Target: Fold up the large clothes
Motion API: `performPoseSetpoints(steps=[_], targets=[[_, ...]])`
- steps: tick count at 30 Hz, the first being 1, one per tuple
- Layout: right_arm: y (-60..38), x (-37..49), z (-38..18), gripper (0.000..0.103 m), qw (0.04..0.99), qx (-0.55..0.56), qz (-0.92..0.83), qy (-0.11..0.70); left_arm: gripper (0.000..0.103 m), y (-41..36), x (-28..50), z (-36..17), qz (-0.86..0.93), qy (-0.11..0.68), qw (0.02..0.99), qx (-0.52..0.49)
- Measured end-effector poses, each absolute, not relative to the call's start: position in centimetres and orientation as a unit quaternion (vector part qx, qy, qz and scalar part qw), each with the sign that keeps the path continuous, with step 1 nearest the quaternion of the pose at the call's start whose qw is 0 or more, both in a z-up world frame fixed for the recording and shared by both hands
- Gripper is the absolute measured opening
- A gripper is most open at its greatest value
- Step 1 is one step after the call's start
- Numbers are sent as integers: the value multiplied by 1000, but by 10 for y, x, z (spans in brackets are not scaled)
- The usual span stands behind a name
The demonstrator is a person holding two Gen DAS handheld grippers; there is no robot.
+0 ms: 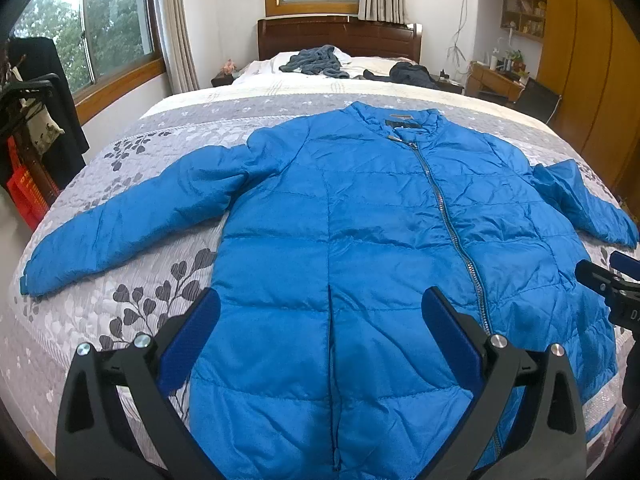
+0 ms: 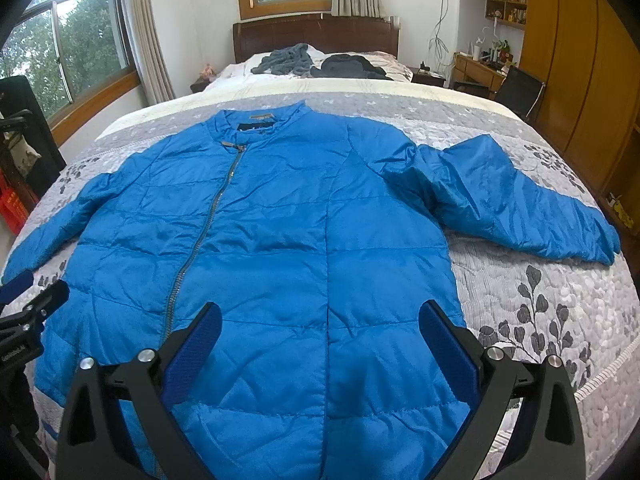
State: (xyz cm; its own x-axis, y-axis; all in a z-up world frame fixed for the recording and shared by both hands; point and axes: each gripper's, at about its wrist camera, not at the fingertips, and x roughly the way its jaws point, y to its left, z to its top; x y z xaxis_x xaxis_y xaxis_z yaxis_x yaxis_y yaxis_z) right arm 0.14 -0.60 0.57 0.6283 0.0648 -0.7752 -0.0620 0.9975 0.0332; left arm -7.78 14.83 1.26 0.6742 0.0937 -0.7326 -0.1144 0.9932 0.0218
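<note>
Left gripper (image 1: pixel 320 344) and right gripper (image 2: pixel 320 344): both spread wide, holding nothing, above the hem. Blue jacket (image 1: pixel 360 240): flat on my bed quilt (image 1: pixel 120 300), zipped, both sleeves out. Folding, I judge: none done, all remaining.

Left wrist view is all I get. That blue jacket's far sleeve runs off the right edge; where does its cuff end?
Observer: The right sleeve lies spread on the quilt, cuff near the bed's edge.
Operator: Is the other claw holding anything?
Observer: No. The right claw is open above the jacket, gripping nothing.
Operator: Anything past that sleeve?
Observer: A wooden wardrobe by the bed, and something yellow on the floor.
</note>
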Motion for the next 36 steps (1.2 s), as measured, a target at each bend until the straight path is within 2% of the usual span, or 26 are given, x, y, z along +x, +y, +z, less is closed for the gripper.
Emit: performPoseSetpoints(steps=[10, 14, 22, 27, 32, 36], targets=[[-11, -2, 6, 99, 910, 7, 46, 411, 100, 147, -75, 11, 53, 403, 914, -16], [-42, 2, 0, 99, 906, 70, 81, 410, 100, 134, -60, 8, 23, 421, 906, -26], [-208, 41, 5, 99, 882, 157, -70, 439, 100, 85, -6, 21, -16, 422, 906, -13], [-319, 66, -11, 99, 850, 192, -163, 463, 100, 38, 41, 33, -36, 418, 907, -42], [-409, 75, -39, 92, 813, 275, -180, 480, 100, 0, 70, 34, -44, 413, 909, -23], [-438, 85, -56, 87, 798, 302, -183, 488, 100, -13, 86, 20, -49, 425, 903, -27]])
